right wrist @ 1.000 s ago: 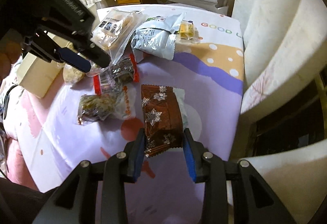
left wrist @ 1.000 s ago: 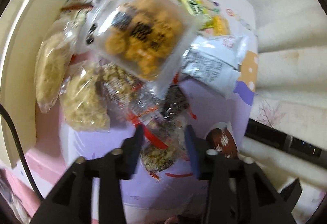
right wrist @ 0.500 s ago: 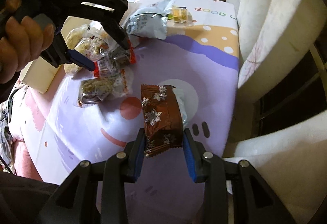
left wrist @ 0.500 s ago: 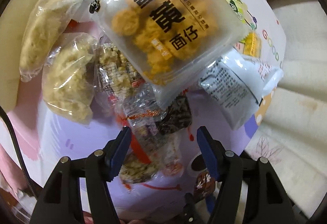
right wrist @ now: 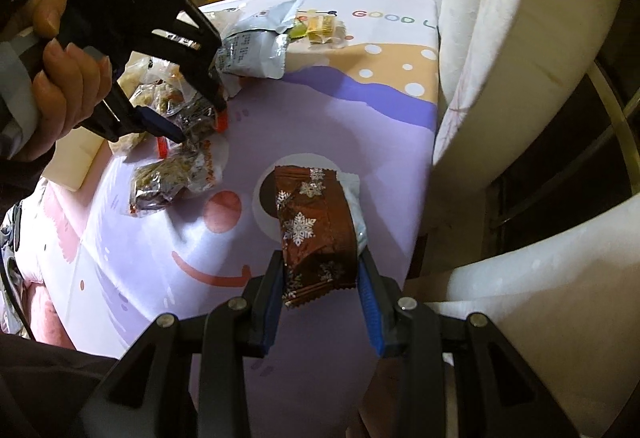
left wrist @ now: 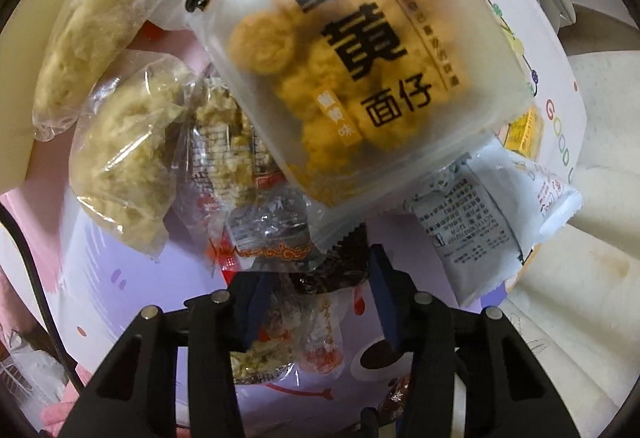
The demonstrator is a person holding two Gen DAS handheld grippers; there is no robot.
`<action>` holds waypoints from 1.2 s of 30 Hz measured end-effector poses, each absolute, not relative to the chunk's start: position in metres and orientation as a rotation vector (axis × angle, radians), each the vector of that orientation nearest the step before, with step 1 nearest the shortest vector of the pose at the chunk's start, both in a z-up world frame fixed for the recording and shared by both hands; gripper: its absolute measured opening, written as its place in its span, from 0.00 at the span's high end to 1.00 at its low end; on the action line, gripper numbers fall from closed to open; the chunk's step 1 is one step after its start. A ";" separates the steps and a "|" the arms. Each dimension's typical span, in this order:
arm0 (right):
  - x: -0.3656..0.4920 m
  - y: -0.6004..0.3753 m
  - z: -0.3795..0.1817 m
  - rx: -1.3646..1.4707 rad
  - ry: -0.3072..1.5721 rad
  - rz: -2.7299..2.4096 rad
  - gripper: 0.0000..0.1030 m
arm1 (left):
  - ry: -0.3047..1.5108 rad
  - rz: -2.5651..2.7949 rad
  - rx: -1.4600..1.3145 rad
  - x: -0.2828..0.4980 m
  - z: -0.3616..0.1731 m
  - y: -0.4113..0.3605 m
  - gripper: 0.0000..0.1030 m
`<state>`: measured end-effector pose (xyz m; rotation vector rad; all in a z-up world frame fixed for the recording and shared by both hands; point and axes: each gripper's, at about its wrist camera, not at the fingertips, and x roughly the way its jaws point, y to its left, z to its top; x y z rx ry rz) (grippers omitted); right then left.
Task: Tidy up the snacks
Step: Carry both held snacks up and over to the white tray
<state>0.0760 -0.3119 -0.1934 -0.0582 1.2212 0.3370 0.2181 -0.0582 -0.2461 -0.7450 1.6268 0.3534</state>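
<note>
Snack packets lie on a purple cartoon tablecloth point(right wrist: 320, 118). My left gripper point(left wrist: 318, 278) points down into the pile, its jaws closing around a clear red-trimmed packet of dark snack point(left wrist: 332, 274), one pad on each side. In the right wrist view the left gripper point(right wrist: 192, 122) straddles that dark packet point(right wrist: 196, 124). A frosted bag of yellow puffs point(left wrist: 352, 66) overlaps the pile. My right gripper point(right wrist: 320, 262) is shut on a brown snowflake packet point(right wrist: 312, 222), held above the cloth.
Two clear bags of pale crumbly snack point(left wrist: 124, 174) lie left, a grey-white packet point(left wrist: 476, 222) right, and a cereal packet point(right wrist: 168, 182) lies below the left gripper. A cream box point(right wrist: 72, 162) borders the left edge. White cushions point(right wrist: 500, 58) flank the right edge.
My left gripper sank closer to the pile and rolled; its jaws widened, then narrowed around the dark packet. The right gripper drifted sideways a little, still holding the brown packet.
</note>
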 end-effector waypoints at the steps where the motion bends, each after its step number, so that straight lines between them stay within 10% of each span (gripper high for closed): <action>1: 0.077 -0.313 -0.194 -0.057 1.222 0.336 0.66 | 1.628 0.358 -0.748 0.218 -0.245 -0.058 0.57; 36: 0.056 -0.251 -0.148 -0.039 1.223 0.384 0.66 | 1.587 0.054 -0.554 0.109 -0.123 -0.032 0.64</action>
